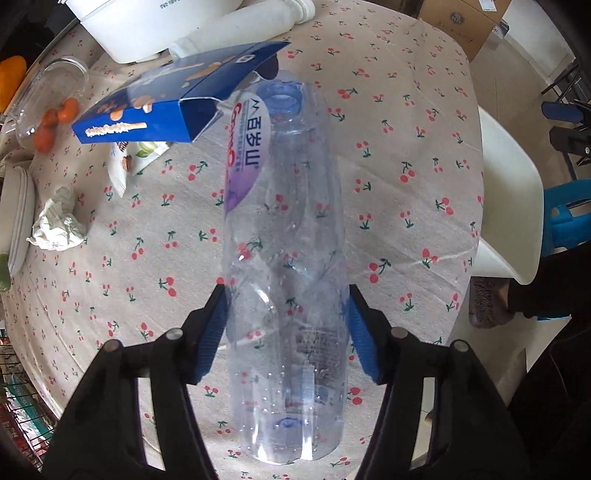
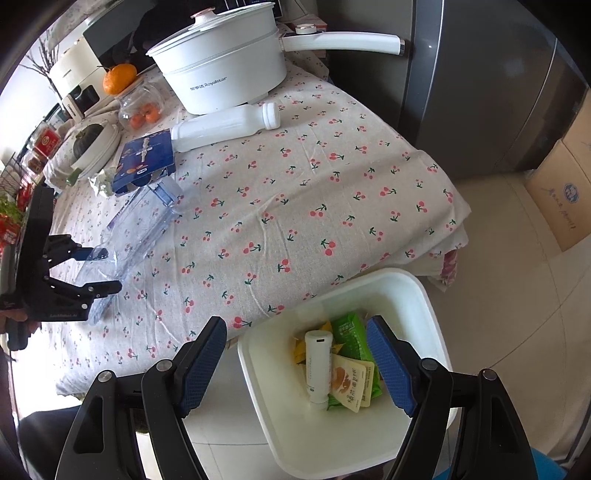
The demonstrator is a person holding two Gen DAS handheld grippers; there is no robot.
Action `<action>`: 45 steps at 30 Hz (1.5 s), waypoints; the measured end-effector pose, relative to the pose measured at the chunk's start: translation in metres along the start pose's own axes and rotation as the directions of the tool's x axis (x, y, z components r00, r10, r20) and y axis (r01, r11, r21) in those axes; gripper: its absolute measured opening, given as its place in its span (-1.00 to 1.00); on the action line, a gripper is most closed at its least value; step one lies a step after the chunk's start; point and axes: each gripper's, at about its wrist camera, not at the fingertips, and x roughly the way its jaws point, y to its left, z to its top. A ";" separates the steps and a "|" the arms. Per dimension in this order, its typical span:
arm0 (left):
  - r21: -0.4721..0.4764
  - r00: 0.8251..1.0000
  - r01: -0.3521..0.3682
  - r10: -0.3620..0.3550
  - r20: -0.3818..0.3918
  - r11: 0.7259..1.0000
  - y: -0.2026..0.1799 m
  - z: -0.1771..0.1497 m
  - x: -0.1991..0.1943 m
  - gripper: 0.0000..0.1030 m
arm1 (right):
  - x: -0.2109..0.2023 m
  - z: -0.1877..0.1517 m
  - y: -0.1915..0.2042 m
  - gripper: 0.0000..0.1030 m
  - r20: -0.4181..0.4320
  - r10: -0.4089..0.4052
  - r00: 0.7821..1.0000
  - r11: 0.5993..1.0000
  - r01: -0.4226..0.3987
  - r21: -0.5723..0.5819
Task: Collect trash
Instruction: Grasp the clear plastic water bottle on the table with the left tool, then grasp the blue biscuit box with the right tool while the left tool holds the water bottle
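Note:
A clear empty plastic bottle (image 1: pixel 284 258) lies on the cherry-print tablecloth (image 1: pixel 406 166), its cap end away from me. My left gripper (image 1: pixel 286 325) has a blue pad on each side of the bottle's lower body, touching it. The bottle (image 2: pixel 136 229) and left gripper (image 2: pixel 99 269) also show in the right wrist view. My right gripper (image 2: pixel 297 362) is open and empty above a white bin (image 2: pixel 424 295) holding a small white bottle (image 2: pixel 317 365) and snack wrappers (image 2: pixel 351 384). A blue carton (image 1: pixel 177 99), a white bottle (image 1: pixel 240 29), a crumpled tissue (image 1: pixel 55 221) and a wrapper (image 1: pixel 133 158) lie on the table.
A white electric pot (image 2: pixel 221 70) stands at the table's far end. A glass jar with small oranges (image 2: pixel 142 107), a large orange (image 2: pixel 118 77) and a bowl with a squash (image 2: pixel 90 142) sit at the left. Cardboard boxes (image 2: pixel 561 192) stand on the floor. A white chair (image 1: pixel 509 206) is beside the table.

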 end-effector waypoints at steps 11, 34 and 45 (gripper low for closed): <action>-0.345 0.993 0.114 -0.096 0.070 0.932 0.019 0.008 0.005 0.26 | -0.002 -0.002 -0.003 0.54 0.007 -0.012 1.000 0.999 0.012 0.030; -0.618 0.859 0.321 0.055 0.509 0.718 0.063 -0.150 -0.109 0.20 | 0.011 0.029 0.108 1.00 0.045 0.130 0.990 0.973 -0.119 -0.198; -0.688 0.842 0.290 0.164 0.514 0.666 0.092 -0.175 -0.121 0.20 | 0.087 0.104 0.172 1.00 0.022 0.272 0.962 0.952 -0.266 -0.154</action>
